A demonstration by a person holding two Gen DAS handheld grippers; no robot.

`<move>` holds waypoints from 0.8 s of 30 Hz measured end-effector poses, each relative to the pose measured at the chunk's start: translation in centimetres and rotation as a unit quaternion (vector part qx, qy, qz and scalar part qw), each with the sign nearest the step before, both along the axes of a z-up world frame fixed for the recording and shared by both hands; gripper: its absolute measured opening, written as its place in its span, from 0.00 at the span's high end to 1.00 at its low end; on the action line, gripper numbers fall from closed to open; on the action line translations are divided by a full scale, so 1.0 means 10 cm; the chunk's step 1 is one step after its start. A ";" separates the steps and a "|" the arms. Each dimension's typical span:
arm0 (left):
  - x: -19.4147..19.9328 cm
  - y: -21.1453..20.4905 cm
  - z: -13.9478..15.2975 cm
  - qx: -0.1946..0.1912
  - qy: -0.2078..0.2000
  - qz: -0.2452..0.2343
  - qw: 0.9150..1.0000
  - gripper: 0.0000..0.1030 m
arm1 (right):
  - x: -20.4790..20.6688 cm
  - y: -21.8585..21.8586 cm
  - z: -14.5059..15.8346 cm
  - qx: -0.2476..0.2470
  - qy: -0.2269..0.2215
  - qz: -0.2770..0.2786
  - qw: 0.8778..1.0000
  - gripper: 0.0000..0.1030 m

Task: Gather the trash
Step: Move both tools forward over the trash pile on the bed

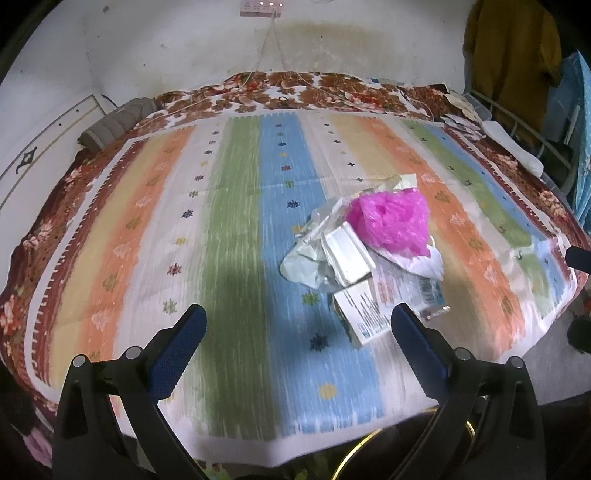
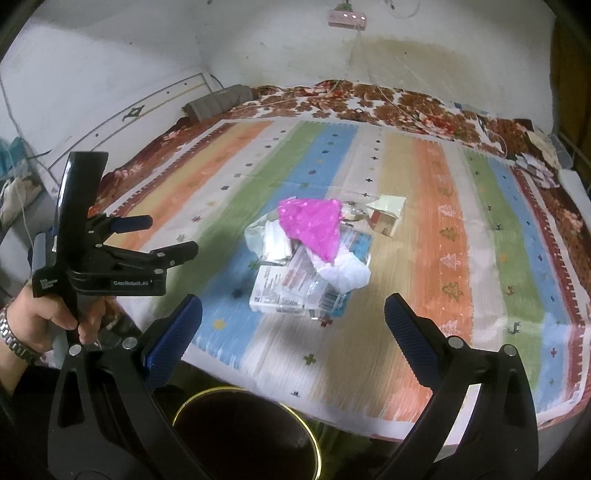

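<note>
A heap of trash point(image 1: 364, 254) sits on the striped cloth point(image 1: 236, 206) spread over the bed, roughly in the middle of it where the blue band meets the pale one. On top of the heap lies a crumpled pink plastic bag point(image 1: 389, 221), with a white crumpled paper point(image 2: 347, 273) tucked against it, a small white box point(image 1: 347, 258) beside that, and a printed carton point(image 1: 364, 317) lying flat at the near edge along with some clear wrappers. A small cardboard piece point(image 2: 386, 216) lies just beyond the pile, apart from the rest. The left gripper point(image 1: 298, 325) hangs above the near part of the cloth with its jaws spread wide and nothing between them; the carton lies just inside its right finger. The right gripper point(image 2: 293, 321) is likewise held over the near edge of the bed, jaws spread and holding nothing, the pile straight ahead of it. Below, close against the edge of the bed, stands a dark bin with a gold rim point(image 2: 314, 435), its mouth open upward. A pink power strip point(image 2: 347, 16) hangs on the stained wall behind the bed.
</note>
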State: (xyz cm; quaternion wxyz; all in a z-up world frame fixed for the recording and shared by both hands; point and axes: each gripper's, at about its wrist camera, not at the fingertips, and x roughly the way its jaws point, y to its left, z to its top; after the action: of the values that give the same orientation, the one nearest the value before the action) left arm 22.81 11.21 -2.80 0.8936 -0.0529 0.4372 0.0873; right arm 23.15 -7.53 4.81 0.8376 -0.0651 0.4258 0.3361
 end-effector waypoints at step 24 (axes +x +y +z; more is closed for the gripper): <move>0.69 0.27 -0.54 -0.155 0.032 -0.012 0.987 0.26 | 0.99 0.41 -0.45 0.003 0.062 -0.009 0.998 0.13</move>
State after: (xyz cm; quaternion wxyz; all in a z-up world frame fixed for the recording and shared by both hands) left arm 29.73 13.95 -8.23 0.8609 -0.1830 0.4746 0.0092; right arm 33.07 -3.48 0.27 0.8127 -0.0381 0.4765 0.3331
